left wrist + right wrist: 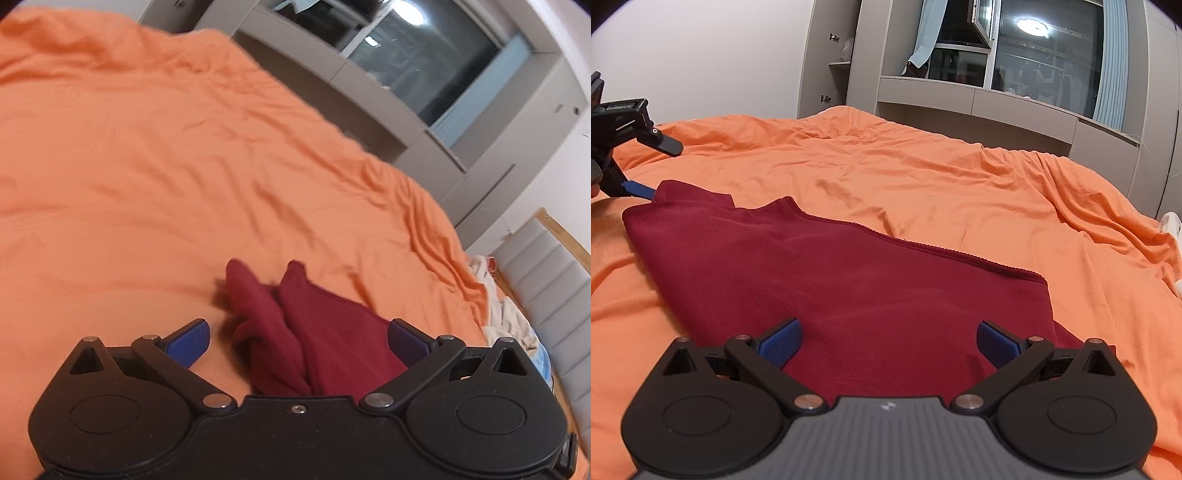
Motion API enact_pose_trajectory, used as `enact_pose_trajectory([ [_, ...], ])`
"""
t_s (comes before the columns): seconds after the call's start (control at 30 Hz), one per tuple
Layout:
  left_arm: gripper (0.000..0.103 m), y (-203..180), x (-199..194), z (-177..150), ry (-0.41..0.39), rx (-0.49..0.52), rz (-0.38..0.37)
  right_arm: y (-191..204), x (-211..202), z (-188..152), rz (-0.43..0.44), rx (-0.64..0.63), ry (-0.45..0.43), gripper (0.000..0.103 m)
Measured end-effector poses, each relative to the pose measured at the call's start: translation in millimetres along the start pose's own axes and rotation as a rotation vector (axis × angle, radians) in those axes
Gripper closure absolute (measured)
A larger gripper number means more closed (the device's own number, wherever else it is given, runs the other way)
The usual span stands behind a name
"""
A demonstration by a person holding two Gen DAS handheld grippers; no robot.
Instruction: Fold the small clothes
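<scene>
A dark red garment (857, 288) lies spread on the orange bedspread (923, 177), its ribbed hem running across the far side. My right gripper (889, 341) is open just above its near part, the cloth lying between the blue pads (781, 345). In the left wrist view the same red garment (314, 332) shows bunched into two folds between the wide-apart fingers of my left gripper (298, 341), which is open. The left gripper (635, 162) also appears at the far left of the right wrist view, one blue finger at the garment's far corner.
The orange bedspread (147, 166) is wrinkled and covers the whole bed. Grey cabinets and a window ledge (979, 99) run along the far side. Light-coloured bedding (506, 314) and a padded headboard (546, 280) sit at the right edge.
</scene>
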State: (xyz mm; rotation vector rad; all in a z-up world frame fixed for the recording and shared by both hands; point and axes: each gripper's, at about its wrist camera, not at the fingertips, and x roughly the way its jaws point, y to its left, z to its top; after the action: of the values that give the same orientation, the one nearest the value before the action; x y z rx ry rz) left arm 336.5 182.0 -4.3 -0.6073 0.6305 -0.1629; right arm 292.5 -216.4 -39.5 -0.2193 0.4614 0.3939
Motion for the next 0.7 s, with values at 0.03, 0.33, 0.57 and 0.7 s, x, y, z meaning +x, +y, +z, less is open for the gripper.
enact_pose_trajectory([
  [0.03,0.001,0.6,4.1,-0.1,0.015,-0.007,-0.006,0.1,0.1,0.0,0.000,0.000,0.000,0.000],
  [0.33,0.001,-13.3,-4.2,-3.9,0.027,0.023,-0.215,0.1,0.2,-0.6,-0.001,-0.002,0.003,0.000],
  [0.57,0.001,-18.8,-21.9,-12.2,-0.023,0.029,-0.242,0.2,-0.1,-3.3,-0.005,-0.010,0.001,0.000],
  [0.7,0.001,-25.8,-36.6,-28.9,-0.062,0.066,-0.164,2.1,-0.8,-4.7,-0.014,-0.021,-0.003,0.000],
])
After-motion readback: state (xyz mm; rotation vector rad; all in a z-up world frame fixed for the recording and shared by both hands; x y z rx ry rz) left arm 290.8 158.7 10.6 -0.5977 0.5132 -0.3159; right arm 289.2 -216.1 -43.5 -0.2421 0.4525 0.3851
